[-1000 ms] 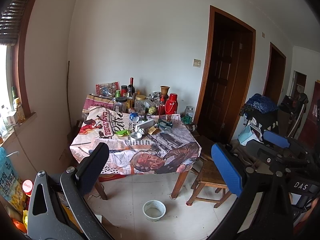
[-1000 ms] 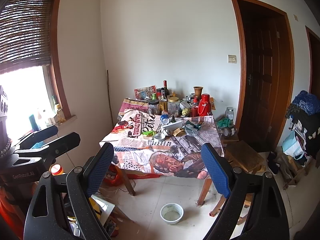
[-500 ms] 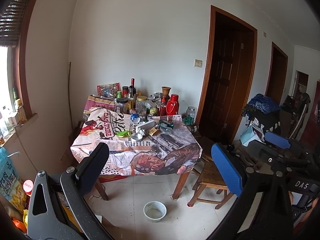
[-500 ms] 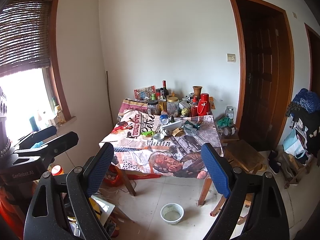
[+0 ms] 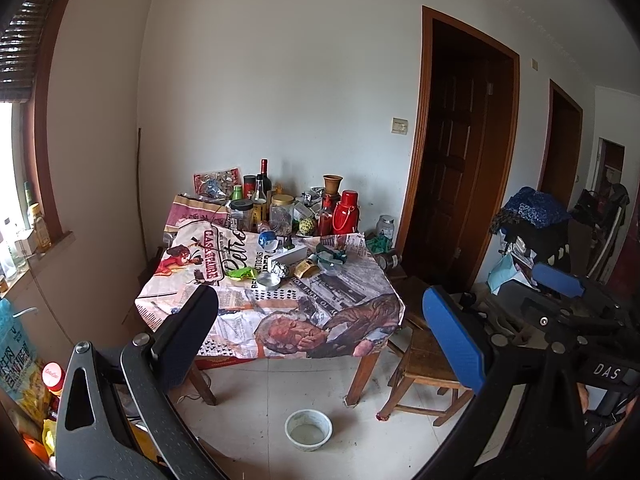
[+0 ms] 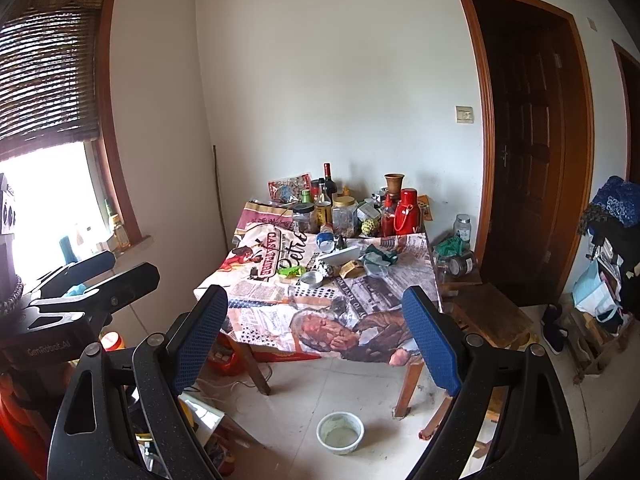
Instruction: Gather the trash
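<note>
Fingers spread, empty, left gripper (image 5: 320, 320), right gripper (image 6: 314, 332); one table (image 5: 360, 300), one floor bowl (image 5: 308, 429).

Black tool (image 6: 316, 344), blue finger pads (image 6: 430, 340)

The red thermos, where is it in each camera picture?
Left wrist view: the red thermos stands at the table's far edge, a bit above the middle.
Right wrist view: the red thermos is right of centre, by the wall.
Shared landmark: the white bowl on the floor.
</note>
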Action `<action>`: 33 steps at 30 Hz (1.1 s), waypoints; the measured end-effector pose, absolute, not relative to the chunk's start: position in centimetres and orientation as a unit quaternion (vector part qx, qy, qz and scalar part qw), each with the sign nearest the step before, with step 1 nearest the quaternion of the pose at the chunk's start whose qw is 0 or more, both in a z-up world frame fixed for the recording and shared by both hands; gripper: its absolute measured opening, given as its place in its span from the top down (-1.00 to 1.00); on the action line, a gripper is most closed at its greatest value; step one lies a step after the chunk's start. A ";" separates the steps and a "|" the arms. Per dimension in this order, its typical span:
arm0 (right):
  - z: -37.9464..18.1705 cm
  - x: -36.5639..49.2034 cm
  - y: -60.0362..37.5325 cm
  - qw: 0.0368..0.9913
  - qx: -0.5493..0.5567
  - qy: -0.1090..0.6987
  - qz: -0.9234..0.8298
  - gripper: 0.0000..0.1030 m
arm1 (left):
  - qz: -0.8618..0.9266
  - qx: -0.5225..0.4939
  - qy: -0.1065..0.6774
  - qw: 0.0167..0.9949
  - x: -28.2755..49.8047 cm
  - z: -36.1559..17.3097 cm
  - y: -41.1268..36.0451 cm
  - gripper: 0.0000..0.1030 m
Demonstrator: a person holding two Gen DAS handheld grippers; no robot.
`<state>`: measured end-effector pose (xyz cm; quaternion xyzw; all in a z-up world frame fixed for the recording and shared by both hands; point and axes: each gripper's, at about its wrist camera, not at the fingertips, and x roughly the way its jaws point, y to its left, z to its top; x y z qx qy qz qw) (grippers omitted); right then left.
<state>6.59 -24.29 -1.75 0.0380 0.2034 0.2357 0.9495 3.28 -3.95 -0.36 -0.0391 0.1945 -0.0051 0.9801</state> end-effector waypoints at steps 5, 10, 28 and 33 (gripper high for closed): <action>-1.6 8.3 -25.6 0.951 0.030 0.197 0.237 -0.69 | 0.002 -0.045 0.193 0.980 5.2 -0.3 -5.2 -1.00; -1.4 10.4 -26.3 0.954 0.020 0.197 0.226 -0.69 | 0.022 -0.047 0.195 0.979 7.5 -0.2 -5.4 -1.00; -2.5 24.9 -21.3 0.962 0.042 0.226 0.147 -0.69 | 0.030 -0.042 0.187 0.981 26.2 -1.1 4.2 -1.00; -2.5 29.5 -19.0 0.959 0.069 0.244 0.129 -0.69 | 0.021 -0.031 0.185 0.982 31.7 -1.0 6.8 -1.00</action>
